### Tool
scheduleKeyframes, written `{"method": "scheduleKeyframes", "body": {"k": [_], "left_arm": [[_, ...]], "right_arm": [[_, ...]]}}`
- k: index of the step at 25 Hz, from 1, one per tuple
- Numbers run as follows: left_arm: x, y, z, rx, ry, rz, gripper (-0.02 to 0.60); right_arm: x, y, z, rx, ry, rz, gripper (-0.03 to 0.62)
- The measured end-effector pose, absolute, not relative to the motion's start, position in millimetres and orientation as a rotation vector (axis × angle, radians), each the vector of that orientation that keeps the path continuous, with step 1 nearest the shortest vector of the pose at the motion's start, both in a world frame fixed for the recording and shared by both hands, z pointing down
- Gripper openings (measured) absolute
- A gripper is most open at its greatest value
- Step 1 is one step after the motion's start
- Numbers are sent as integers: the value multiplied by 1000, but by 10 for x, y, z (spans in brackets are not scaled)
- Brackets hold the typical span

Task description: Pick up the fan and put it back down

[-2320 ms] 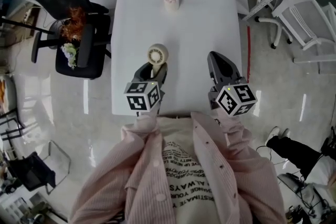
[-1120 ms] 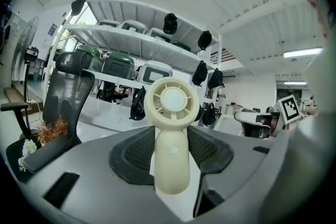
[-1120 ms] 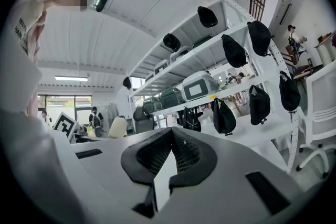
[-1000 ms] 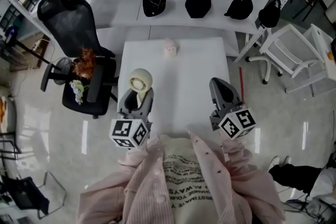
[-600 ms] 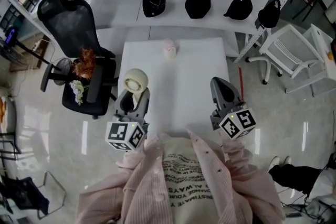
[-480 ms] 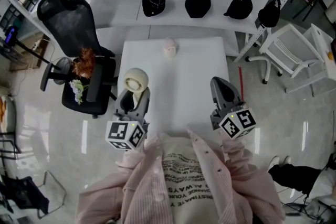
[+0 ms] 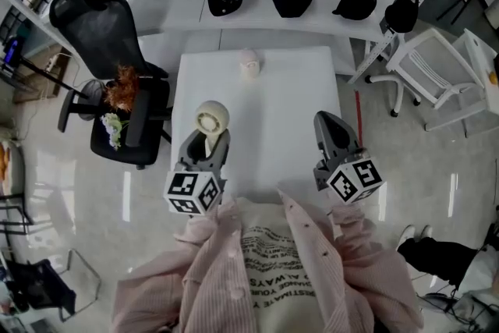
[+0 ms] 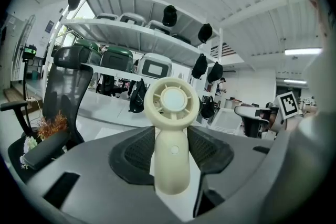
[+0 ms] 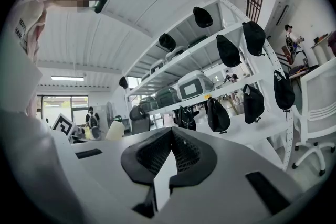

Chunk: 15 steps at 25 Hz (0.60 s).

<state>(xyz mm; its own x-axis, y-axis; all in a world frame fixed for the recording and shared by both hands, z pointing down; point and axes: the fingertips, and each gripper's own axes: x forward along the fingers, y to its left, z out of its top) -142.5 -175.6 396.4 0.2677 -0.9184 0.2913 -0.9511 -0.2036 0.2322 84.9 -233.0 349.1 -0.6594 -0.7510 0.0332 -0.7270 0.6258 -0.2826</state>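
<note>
Step in hand: fan (image 7: pixel 210 119) gripped, put-down judged pending.
- Left hand-held gripper (image 7: pixel 206 144): jaws clamped on fan handle; fan upright, round head above jaws.
- Fan located at left edge of counter (image 7: pixel 288 90), near half. Contact between handle base and counter cannot be confirmed.
- Right hand-held gripper (image 7: pixel 327 121): jaws together, nothing held; positioned over near right part of counter, well apart from fan.
- Both hand-held grippers pointed toward far edge.

Next move: fan to be lowered upright until base is seated, then jaws to be released.
</note>
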Motion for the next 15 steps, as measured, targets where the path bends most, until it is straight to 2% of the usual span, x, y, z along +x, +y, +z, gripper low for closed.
{"method": "scheduleKeyframes", "body": {"k": [15], "left_arm": [[-1177,-1719,4814,2067,-1500,288,184]], "right_arm": [[825,-2273,4023,-1295,2810,-577,0]]}}
